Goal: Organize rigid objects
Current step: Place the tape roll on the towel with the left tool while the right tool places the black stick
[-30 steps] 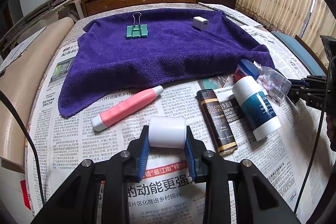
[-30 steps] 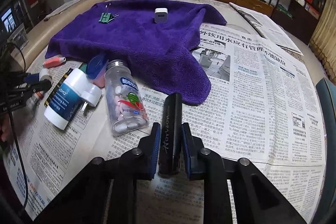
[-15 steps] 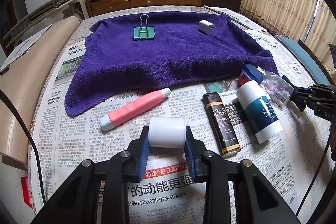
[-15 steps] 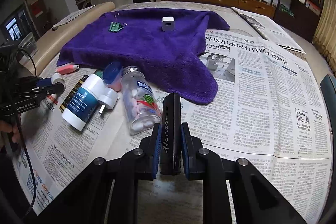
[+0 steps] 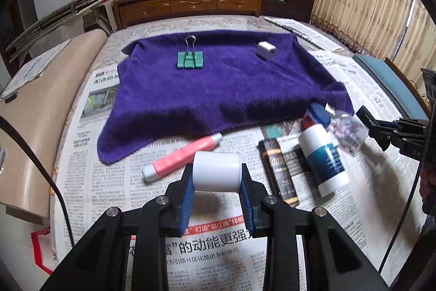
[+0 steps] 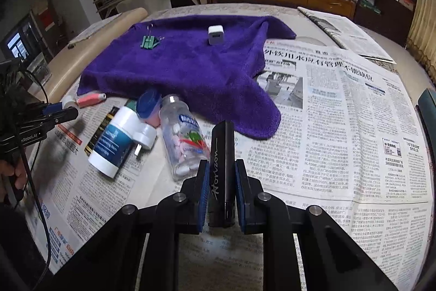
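Newspaper-covered bench (image 6: pixel 340 111) filling a living room, wooden sideboard (image 5: pixel 188 4) standing along the far wall. Lying across the far half of the bench: crumpled purple terry towel (image 5: pixel 218 89), carrying a green metal binder clip (image 5: pixel 190 59) toward its far left corner and a small white cube-shaped charger (image 5: pixel 266 50) toward its far right corner, the two well apart.

Holding a short white plastic cylinder (image 5: pixel 217 171): left gripper (image 5: pixel 217 183), blue pads pressing both ends, hovering over the near edge of the bench. Clamping a slim black bar printed "Horizon" (image 6: pixel 221 162) lengthwise: right gripper (image 6: pixel 222 192), closed tight on its sides, hanging above the newspaper near the towel's near right corner.

Lying just beyond the left gripper, touching the towel's near edge: pink and white pen-shaped tube (image 5: pixel 181 157). Clustering to its right on the paper: flat dark brown box with gold lettering (image 5: pixel 278 171), white bottle with a teal label (image 5: pixel 324 157) lying on its side, round blue cap (image 5: pixel 316 113), round white plug adapter (image 6: pixel 145 137), and clear plastic bottle of pink and white tablets (image 6: pixel 184 138), also lying down, touching the blue cap.
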A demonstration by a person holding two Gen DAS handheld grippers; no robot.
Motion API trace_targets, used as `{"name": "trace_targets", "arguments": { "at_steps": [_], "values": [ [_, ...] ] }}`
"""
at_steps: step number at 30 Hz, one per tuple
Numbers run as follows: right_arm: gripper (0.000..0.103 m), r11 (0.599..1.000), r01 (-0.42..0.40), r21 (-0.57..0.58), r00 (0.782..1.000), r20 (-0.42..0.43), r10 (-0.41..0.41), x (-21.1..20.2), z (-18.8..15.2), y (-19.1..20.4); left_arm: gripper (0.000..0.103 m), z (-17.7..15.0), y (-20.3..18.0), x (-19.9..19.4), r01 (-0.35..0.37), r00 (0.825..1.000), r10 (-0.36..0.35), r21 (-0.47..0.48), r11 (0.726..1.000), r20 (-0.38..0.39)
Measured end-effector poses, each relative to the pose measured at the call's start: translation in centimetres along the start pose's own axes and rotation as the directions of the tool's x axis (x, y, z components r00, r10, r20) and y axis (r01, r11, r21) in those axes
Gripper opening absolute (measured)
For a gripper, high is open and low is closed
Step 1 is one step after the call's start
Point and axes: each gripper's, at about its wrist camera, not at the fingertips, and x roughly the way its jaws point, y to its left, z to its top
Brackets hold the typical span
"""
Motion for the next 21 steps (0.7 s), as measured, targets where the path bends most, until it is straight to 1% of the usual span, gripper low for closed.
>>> {"name": "trace_targets", "arguments": {
  "at_steps": [4,5,7,12,16,21],
  "values": [
    [0.018,1.000,-0.006,0.006,1.000,0.011,0.006,-0.6,1.1,0.0,0.029,1.1,0.2,-0.6,0.009,1.000,-0.009,-0.013,1.000,0.011],
    [0.018,1.000,-0.003,0.008,1.000,0.027,0.002,-0.9,1.4,0.0,0.029,1.4,0.1,-0.8,0.006,1.000,-0.006,-0.013,1.000,0.016],
    [0.018,1.000,-0.008,0.010,1.000,0.027,0.008,-1.1,2.1,0.1,0.029,2.1,0.2,-1.1,0.004,1.000,-0.003,-0.013,1.000,0.022],
    [0.018,1.000,-0.019,0.007,0.999,0.051,0.019,-1.1,4.6,0.4,0.029,4.8,0.7,-1.3,0.006,0.999,-0.006,-0.014,1.000,0.041],
    [0.018,0.999,-0.032,0.000,0.998,0.062,0.032,-0.2,7.2,0.9,0.029,6.9,1.3,-0.5,0.009,0.999,-0.008,-0.019,1.000,0.043],
    [0.018,0.999,-0.037,-0.023,0.997,0.063,0.038,2.1,10.7,1.6,0.029,9.2,2.8,1.8,0.003,0.999,-0.001,-0.036,0.999,0.039]
  ]
}}
